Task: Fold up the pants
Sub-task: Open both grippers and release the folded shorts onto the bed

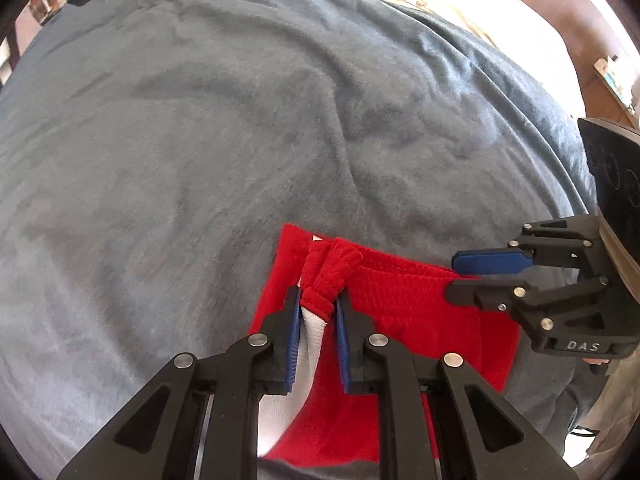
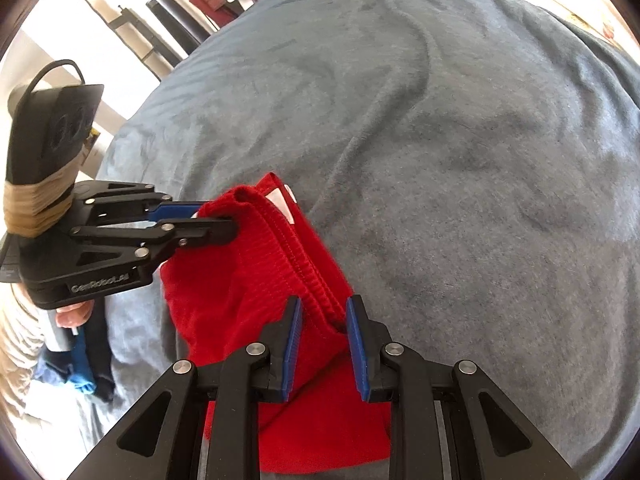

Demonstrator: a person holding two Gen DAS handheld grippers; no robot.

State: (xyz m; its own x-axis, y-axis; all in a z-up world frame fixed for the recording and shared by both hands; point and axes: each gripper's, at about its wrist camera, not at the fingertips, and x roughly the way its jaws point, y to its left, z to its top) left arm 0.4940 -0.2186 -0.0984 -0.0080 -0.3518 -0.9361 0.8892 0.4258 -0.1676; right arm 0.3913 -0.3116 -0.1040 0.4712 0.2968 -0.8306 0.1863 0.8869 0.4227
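Red pants (image 1: 400,308) with a white side stripe (image 1: 312,336) lie bunched on a grey blanket (image 1: 200,140). My left gripper (image 1: 318,294) is shut on a gathered fold of the ribbed red waistband, its blue pads pressing the fabric from both sides. To the right, my right gripper (image 1: 454,278) pinches the far edge of the same waistband. In the right wrist view the pants (image 2: 248,280) hang lifted between both tools. My right gripper (image 2: 323,304) is shut on the waistband there, while my left gripper (image 2: 216,220) holds the other end at the left.
The grey blanket (image 2: 440,140) spreads wide and wrinkled beyond the pants. Dark chairs (image 2: 168,20) stand past its far left edge. A blue and dark cloth heap (image 2: 80,376) lies at lower left, below a hand (image 2: 68,318). Wooden floor (image 1: 592,20) shows at the upper right.
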